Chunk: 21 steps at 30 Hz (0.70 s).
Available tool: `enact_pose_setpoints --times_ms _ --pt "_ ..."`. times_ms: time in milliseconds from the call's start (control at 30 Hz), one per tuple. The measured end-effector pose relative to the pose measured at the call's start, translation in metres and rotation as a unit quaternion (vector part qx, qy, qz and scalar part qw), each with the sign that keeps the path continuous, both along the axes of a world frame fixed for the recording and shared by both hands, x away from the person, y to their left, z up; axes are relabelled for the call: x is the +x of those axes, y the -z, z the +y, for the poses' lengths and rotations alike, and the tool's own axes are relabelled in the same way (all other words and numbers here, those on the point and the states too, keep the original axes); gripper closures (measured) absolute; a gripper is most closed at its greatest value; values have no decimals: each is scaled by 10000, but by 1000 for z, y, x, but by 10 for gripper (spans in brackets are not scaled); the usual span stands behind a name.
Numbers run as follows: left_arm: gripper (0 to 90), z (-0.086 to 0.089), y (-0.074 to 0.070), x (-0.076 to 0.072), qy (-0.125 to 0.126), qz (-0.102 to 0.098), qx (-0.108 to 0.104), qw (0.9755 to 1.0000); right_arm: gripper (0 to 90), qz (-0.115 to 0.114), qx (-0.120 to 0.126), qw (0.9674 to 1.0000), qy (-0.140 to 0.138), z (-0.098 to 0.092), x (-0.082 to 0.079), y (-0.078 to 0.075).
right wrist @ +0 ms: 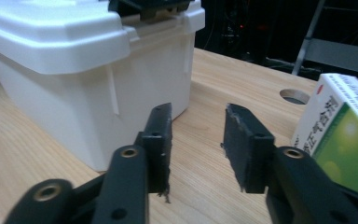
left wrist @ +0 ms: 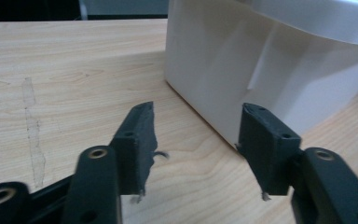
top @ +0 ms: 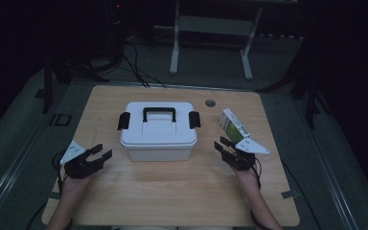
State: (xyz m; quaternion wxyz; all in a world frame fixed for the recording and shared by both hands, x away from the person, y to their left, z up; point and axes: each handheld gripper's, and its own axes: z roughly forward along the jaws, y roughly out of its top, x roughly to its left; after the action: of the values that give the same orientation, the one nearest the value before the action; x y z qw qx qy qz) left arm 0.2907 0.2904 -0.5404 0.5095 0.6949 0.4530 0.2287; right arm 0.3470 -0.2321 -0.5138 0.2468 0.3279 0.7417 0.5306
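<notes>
Fingers (right wrist: 161, 140) empty; white box (right wrist: 88, 70) and carton (right wrist: 345, 135) cut off.

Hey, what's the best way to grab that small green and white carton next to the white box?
Grip the carton across its two broad faces, probably coming from the near side with the right gripper, whose open jaws already sit just in front of it. It leans tilted on the table, apart from the storage box, so both faces look reachable.

Lidded box (top: 157, 130) mid-table (top: 182, 191); carton (top: 233, 125) to its right; left gripper (top: 100, 155) and right gripper (top: 222, 145) flank the box.
</notes>
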Motion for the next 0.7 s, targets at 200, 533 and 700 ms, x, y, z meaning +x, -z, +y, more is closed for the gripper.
enact_pose_setpoints --times_ms 200,533,700 --pt "696 -10 1 12 216 50 164 9996 798 155 -55 9998 -98 12 11 8" --pt "893 -29 5 34 387 197 174 9989 900 361 -159 9989 -269 39 26 16" --pt "897 -33 7 41 367 212 159 9990 900 415 -164 9986 -298 47 30 20"
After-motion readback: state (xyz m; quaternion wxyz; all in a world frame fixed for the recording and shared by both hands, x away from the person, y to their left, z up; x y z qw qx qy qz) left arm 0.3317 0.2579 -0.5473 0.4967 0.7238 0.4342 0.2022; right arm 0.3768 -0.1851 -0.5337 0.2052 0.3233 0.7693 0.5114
